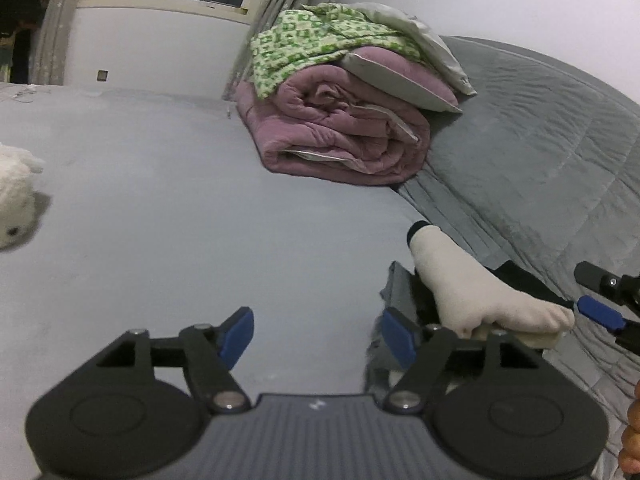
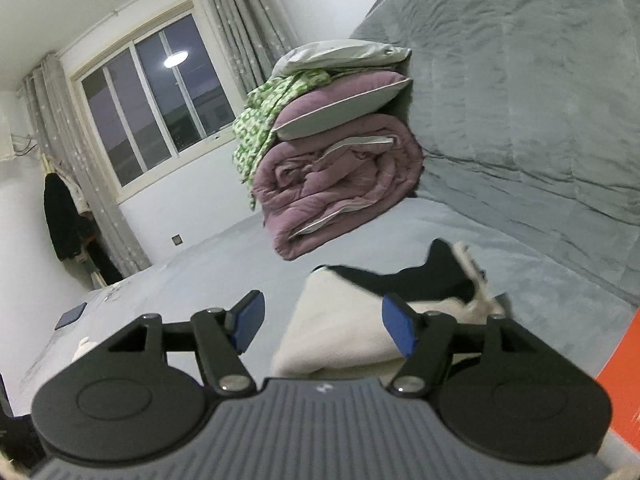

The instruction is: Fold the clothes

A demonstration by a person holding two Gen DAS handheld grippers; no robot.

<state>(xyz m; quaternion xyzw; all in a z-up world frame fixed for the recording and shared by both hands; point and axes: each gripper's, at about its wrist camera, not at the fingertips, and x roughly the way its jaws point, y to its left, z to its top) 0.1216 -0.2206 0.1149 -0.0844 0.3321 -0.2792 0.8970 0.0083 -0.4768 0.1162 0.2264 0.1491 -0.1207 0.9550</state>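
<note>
- The left gripper (image 1: 316,334) stands with its blue pads well apart and nothing between them; only bare grey bedsheet (image 1: 168,208) shows in the gap.
- The right gripper (image 2: 322,326) is likewise spread wide, gripping nothing; the cream and black garment (image 2: 340,344) lies just beyond and under its fingers, from about 12 to 2 o'clock.
- From the left wrist camera that same garment sits at about 3 o'clock on the sheet, a cream sleeve (image 1: 472,292) reaching up towards 1 o'clock; its folds are blurred, so it may be only partly folded.
- A white fluffy thing (image 1: 16,196) lies at 9 o'clock, near the left edge.
- Farther off, at 12 o'clock, a rolled mauve quilt (image 1: 344,136) carries a pillow (image 2: 340,110) and a green patterned cloth (image 1: 304,44).
- A grey quilted cover (image 2: 540,100) rises behind at 2 o'clock.
- Farthest, a dark window (image 2: 160,100) with curtains (image 2: 248,12).
</note>
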